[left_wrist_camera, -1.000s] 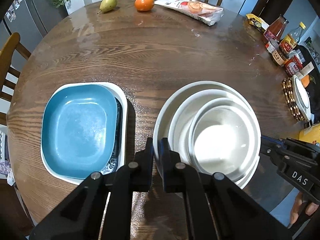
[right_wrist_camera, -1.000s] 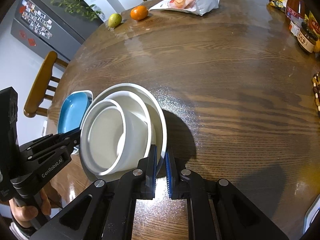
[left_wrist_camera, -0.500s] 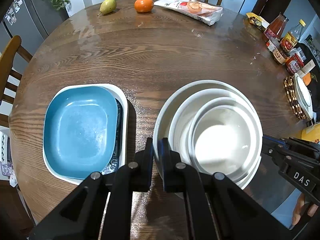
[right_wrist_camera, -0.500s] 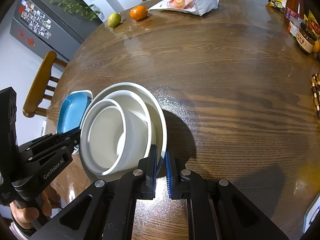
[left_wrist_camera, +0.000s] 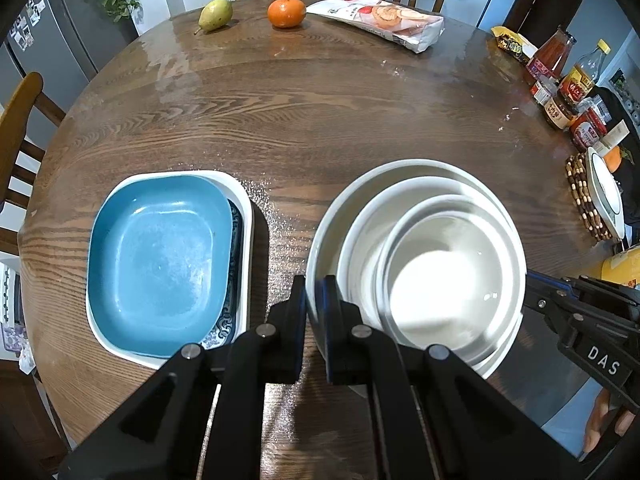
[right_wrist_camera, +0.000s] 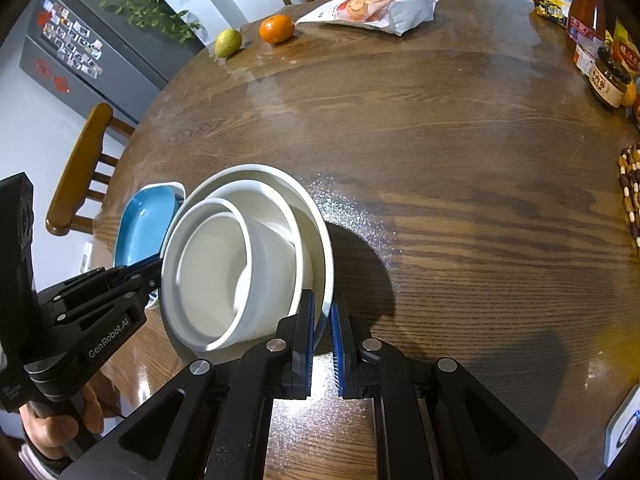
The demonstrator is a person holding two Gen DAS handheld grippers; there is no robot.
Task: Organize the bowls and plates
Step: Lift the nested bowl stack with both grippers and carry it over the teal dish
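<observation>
Three white bowls sit nested; the outer bowl [left_wrist_camera: 400,168] holds a middle bowl [left_wrist_camera: 360,240] and an inner bowl [left_wrist_camera: 444,280]. My left gripper [left_wrist_camera: 314,284] is shut on the outer bowl's near-left rim. My right gripper [right_wrist_camera: 323,300] is shut on the same outer bowl [right_wrist_camera: 256,169] at its opposite rim. Each gripper shows in the other's view: the right gripper [left_wrist_camera: 530,280] at the stack's right edge, the left gripper [right_wrist_camera: 158,270] at its left. Left of the stack, a blue square dish [left_wrist_camera: 160,264] lies on a patterned plate inside a white tray [left_wrist_camera: 245,208].
The round wooden table [left_wrist_camera: 320,112] carries a pear [left_wrist_camera: 216,14], an orange [left_wrist_camera: 286,12] and a snack bag [left_wrist_camera: 380,20] at its far edge. Sauce bottles and jars [left_wrist_camera: 568,84] and a beaded trivet [left_wrist_camera: 580,196] with a plate line the right edge. Chairs surround the table.
</observation>
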